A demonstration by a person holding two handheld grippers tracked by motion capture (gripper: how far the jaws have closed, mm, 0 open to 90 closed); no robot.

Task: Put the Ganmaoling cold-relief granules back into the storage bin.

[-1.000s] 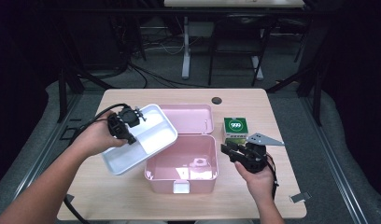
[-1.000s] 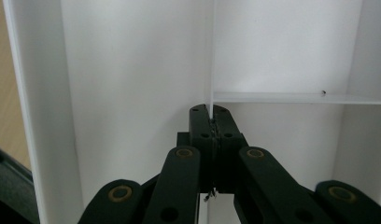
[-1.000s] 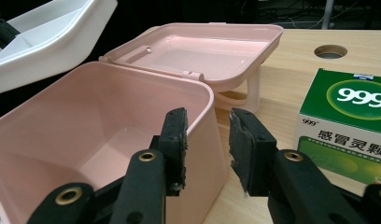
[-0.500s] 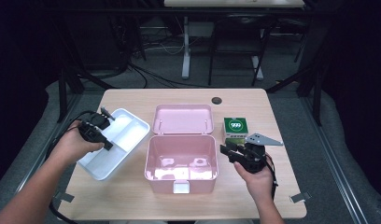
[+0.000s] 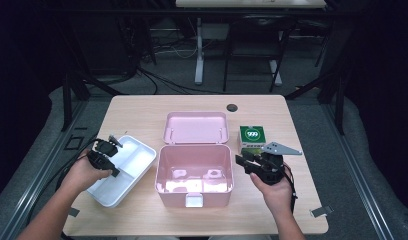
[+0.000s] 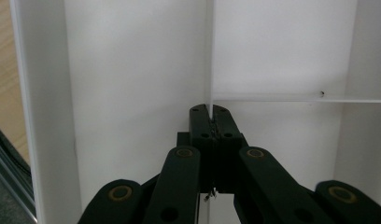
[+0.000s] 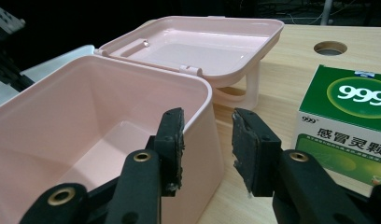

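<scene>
So the wooden table (image 5: 142,107) is the biggest thing here, and there's a good stretch of bare top along the far edge and at the near right corner, so room to move on that side. Dead center sits the pink box (image 5: 194,175), open, with its lid (image 5: 196,127) flipped back flat behind it and the handle loop under the lid's edge; the near wall of the box comes close to the table's front edge. Left of the box is the white divider tray (image 5: 123,170), angled, with its near left corner poking right out to the table's left edge and its right corner just beside the box's left wall, so it's tight in there. Right of the lid stands a green 999 medicine carton (image 5: 252,138), near the box's right rim with only a narrow strip of wood between them. The left gripper (image 6: 211,122) has its jaws pinched fully together on the thin partition wall inside the tray, gripping it from above where it meets the cross divider. The right gripper (image 7: 207,140) sits low just off the box's right front corner, in the gap toward the carton, jaws partway apart and just been easing open, with nothing held between them, the box's corner edge showing beyond the gap.
</scene>
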